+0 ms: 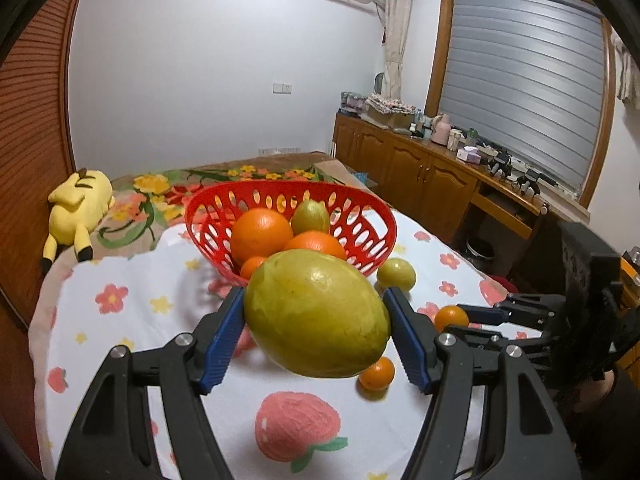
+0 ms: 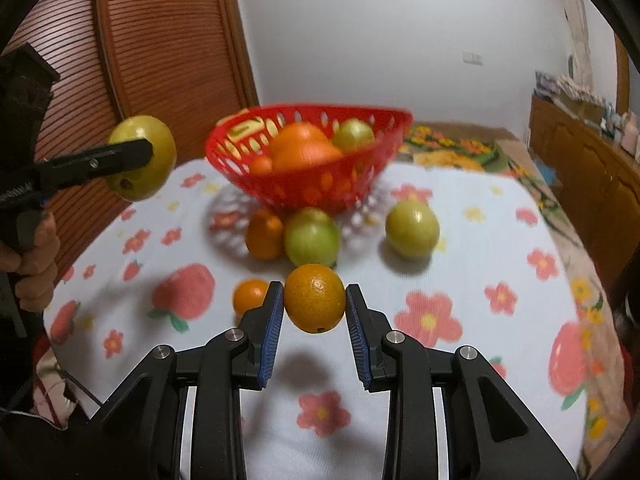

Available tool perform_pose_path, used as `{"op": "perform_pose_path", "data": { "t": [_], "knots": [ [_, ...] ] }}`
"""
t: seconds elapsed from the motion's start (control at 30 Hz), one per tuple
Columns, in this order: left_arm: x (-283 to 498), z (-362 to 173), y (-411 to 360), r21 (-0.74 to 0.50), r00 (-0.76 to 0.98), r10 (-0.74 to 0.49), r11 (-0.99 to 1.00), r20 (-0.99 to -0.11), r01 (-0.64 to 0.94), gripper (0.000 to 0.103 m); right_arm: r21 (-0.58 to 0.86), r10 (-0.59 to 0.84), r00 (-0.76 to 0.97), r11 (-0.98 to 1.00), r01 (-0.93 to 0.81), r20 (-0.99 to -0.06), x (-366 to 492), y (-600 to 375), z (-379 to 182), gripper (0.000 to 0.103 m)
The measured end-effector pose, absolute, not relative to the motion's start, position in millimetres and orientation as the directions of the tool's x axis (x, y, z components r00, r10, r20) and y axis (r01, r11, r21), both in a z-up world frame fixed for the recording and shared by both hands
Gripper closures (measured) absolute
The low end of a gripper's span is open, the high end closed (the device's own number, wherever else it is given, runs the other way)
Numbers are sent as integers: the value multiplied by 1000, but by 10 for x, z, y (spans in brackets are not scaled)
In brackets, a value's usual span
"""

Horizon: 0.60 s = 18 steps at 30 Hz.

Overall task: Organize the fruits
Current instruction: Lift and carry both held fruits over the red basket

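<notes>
My left gripper (image 1: 316, 316) is shut on a yellow-green fruit (image 1: 316, 312) and holds it in the air in front of the red basket (image 1: 360, 208); it also shows in the right wrist view (image 2: 160, 152). The basket holds two oranges (image 1: 260, 232), a small orange and a green fruit (image 1: 310, 216). My right gripper (image 2: 314, 304) is shut on an orange (image 2: 314, 298), just above the cloth. Loose on the cloth lie two green fruits (image 2: 412, 228) and two small oranges (image 2: 264, 234) in front of the basket (image 2: 320, 188).
The floral cloth (image 2: 440, 320) covers a bed. A yellow plush toy (image 1: 76, 208) lies at the far left. A wooden slatted wall (image 2: 160, 40) is on the left. A wooden cabinet (image 1: 420, 176) with clutter stands at the right under a window.
</notes>
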<state>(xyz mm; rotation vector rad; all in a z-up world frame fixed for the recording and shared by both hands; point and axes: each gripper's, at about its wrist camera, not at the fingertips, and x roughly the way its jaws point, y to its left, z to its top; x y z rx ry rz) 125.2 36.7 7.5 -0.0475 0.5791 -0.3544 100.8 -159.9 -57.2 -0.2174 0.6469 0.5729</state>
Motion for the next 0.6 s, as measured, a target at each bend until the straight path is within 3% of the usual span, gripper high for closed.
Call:
{"op": "perform_pose_path", "data": {
  "t": [0.6],
  "knots": [
    [1558,173,436,-108,793,-299,952,-530,286,35,-130,454,692,777,-616,-561,1390,-1312,103,72]
  ]
}}
